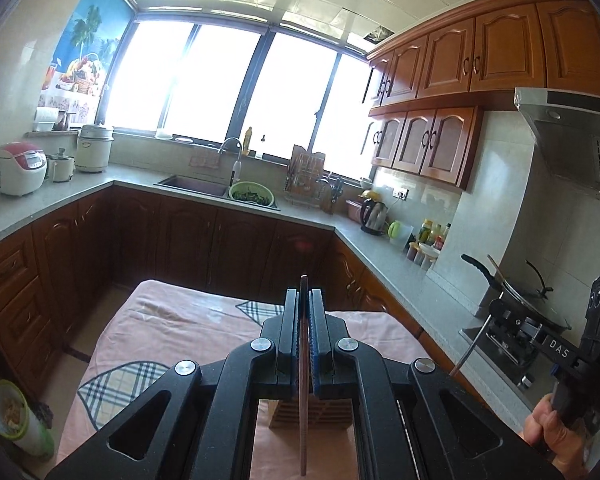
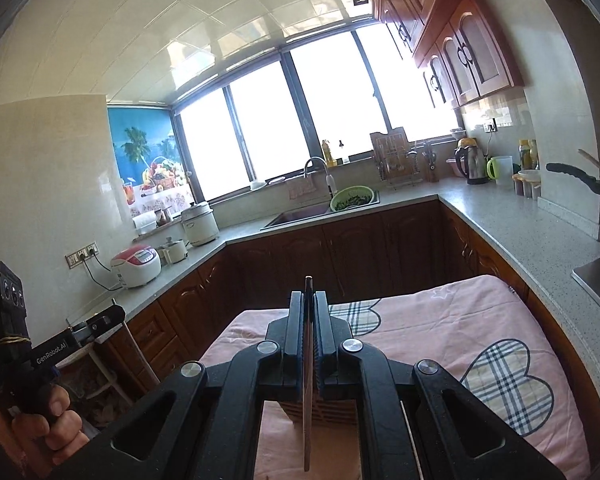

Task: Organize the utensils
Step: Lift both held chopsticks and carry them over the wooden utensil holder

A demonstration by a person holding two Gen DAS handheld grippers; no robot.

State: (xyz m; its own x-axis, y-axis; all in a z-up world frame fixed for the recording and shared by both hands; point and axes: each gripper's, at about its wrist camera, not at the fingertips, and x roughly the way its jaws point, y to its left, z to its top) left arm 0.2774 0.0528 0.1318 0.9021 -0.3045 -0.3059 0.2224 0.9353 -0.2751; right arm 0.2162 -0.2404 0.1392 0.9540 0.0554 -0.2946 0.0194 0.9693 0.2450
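Observation:
My left gripper (image 1: pixel 304 294) is shut on a thin reddish-brown chopstick (image 1: pixel 303 400) that stands upright between the jaws, above a slotted wooden utensil holder (image 1: pixel 328 414) on the pink cloth. My right gripper (image 2: pixel 309 296) is shut on a thin dark chopstick (image 2: pixel 307 420), also upright, above the same wooden holder (image 2: pixel 336 410). The right gripper also shows in the left wrist view (image 1: pixel 488 322), holding its stick (image 1: pixel 466 354) slanted. The left gripper's body shows at the left of the right wrist view (image 2: pixel 96 324); its jaws are hidden there.
A table with a pink cloth (image 1: pixel 172 320) with plaid hearts lies below. Grey counters run around it, with a sink (image 1: pixel 196 186), green colander (image 1: pixel 252 196), rice cooker (image 1: pixel 20 168), kettle (image 1: pixel 374 216) and a wok (image 1: pixel 528 292) on the stove at right.

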